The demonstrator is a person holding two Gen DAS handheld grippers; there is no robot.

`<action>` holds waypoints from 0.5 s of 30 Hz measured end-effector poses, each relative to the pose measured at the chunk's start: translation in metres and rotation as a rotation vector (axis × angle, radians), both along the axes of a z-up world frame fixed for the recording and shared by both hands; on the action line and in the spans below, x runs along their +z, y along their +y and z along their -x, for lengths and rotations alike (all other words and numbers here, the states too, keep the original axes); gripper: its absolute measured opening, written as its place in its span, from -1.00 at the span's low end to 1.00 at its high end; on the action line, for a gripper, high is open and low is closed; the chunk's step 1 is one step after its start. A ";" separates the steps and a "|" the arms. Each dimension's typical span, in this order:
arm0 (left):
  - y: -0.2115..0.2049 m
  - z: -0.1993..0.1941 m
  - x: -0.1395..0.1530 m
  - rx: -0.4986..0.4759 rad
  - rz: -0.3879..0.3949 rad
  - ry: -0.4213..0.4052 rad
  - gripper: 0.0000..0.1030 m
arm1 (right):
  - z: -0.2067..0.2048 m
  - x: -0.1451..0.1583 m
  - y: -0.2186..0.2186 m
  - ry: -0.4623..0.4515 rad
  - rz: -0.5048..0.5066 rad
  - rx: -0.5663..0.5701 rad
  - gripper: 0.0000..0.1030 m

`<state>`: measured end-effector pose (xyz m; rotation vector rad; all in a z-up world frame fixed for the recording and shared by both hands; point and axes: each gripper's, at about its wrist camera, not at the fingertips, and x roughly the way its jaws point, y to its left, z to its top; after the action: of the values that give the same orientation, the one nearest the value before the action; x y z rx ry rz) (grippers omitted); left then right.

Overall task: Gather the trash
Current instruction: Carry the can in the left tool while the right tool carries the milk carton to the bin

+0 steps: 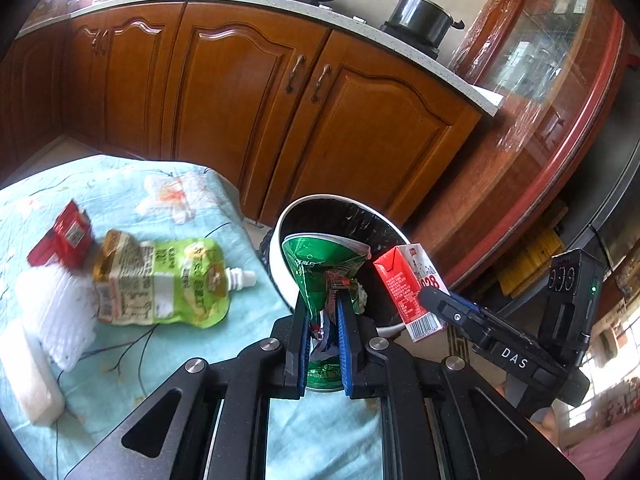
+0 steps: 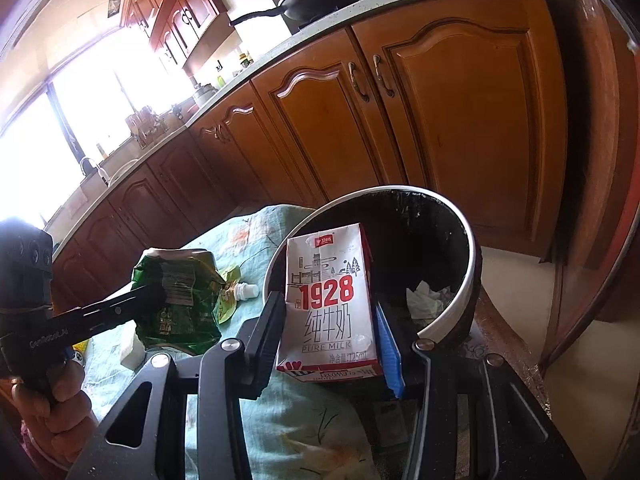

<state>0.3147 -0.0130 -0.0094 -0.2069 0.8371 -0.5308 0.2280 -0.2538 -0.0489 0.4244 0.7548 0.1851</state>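
1. The left gripper (image 1: 324, 312) is clamped tight on a crumpled green bag (image 1: 320, 268), held over the near rim of the bin (image 1: 276, 240).
2. The right gripper (image 2: 328, 320) pinches a milk carton (image 2: 328, 300) between its pads, upright, also at the bin's near rim.
3. Tissue (image 2: 420, 302) lies inside the bin.
4. Left of the bin, on the floral cloth (image 1: 120, 184), lie a green spout pouch (image 1: 168, 280), a red pack (image 1: 66, 240) and white foam (image 1: 60, 320).
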 end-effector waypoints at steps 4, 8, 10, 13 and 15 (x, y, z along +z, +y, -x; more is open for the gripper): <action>-0.019 -0.021 -0.002 -0.012 -0.023 0.015 -0.80 | -0.011 0.000 -0.012 0.005 0.001 -0.016 -0.13; -0.037 -0.042 -0.006 -0.019 -0.033 0.034 -0.80 | -0.024 -0.004 -0.021 0.021 0.003 -0.020 -0.13; -0.046 -0.051 -0.007 -0.023 -0.045 0.031 -0.80 | -0.028 -0.005 -0.023 0.023 0.012 -0.020 -0.13; -0.055 -0.062 -0.010 -0.031 -0.064 0.037 -0.80 | -0.032 -0.007 -0.026 0.026 0.018 -0.020 -0.13; -0.062 -0.069 -0.012 -0.035 -0.074 0.047 -0.80 | -0.037 -0.009 -0.027 0.031 0.024 -0.021 -0.13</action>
<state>0.3838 -0.0751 -0.0219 -0.1375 0.9057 -0.5281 0.2646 -0.2811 -0.0578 0.4132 0.7823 0.1499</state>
